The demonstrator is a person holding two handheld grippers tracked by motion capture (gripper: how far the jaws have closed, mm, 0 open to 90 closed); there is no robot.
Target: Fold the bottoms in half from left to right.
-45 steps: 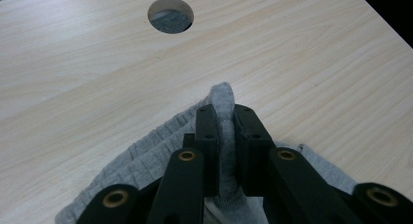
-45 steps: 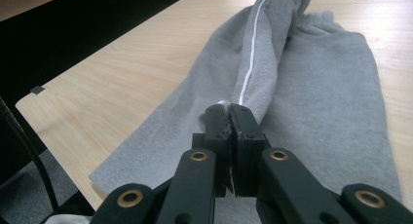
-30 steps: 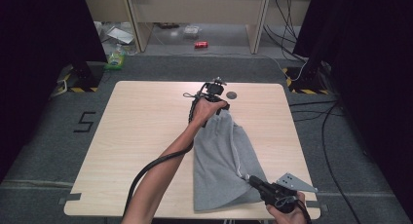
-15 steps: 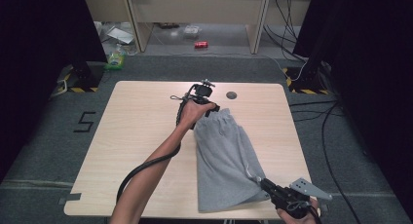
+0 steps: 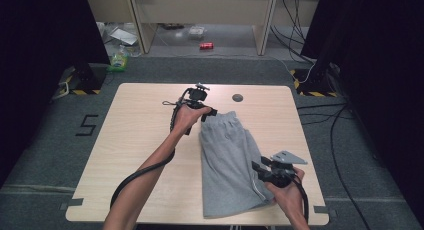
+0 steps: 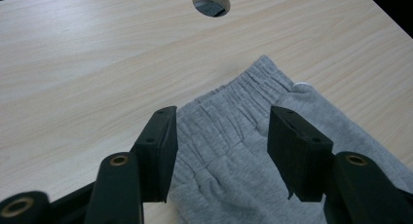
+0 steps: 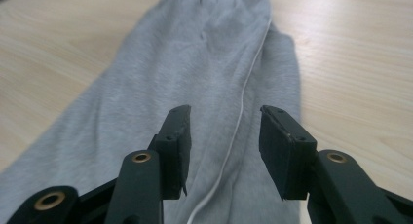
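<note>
Grey shorts (image 5: 231, 165), folded lengthwise, elastic waistband gathered, white side stripe, lie flat on the table (image 5: 140, 140), right of centre; left gripper (image 5: 212, 113) at the waistband and right gripper (image 5: 260, 169) over the hem end, jaws just opened, pinching nothing.

light: bright, even overhead | surroundings: dark | shadows: soft | gripper views: near jaws slightly blurred

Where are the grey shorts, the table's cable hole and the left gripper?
grey shorts (image 5: 227, 162): high view, middle of the folded fabric.
cable hole (image 6: 211, 2): left gripper view, the round opening in the tabletop.
left gripper (image 6: 220, 148): left gripper view, midway between its open jaws, above the waistband.
</note>
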